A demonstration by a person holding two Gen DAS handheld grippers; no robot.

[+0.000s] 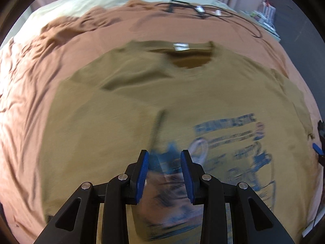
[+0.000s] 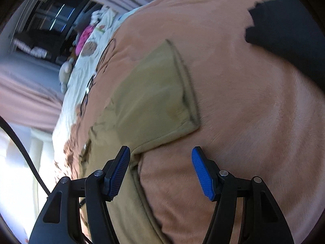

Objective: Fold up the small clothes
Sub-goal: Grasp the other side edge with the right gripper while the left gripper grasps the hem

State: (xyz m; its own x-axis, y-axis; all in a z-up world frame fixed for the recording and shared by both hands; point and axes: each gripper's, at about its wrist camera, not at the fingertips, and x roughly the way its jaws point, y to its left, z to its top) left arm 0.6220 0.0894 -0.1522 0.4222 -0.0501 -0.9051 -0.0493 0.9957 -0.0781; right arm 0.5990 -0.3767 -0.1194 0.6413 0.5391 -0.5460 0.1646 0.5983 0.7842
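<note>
On the pink sheet (image 1: 30,101), the T-shirt (image 1: 121,101) lies flat, collar pointing away.

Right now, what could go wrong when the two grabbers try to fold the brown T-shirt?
The right gripper, open, sits where the T-shirt sleeve meets the pink sheet, so it might pinch sheet too. The left gripper, open, hovers mid-print, not at an edge. Black cables beyond the collar might snag.

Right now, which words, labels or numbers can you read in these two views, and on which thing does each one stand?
No text can be read with certainty.
T-shirt print: the large blue top line is blurred by motion; the smaller lines below are unreadable.
White neck label: too small and blurred.
Right wrist view: no text.
</note>
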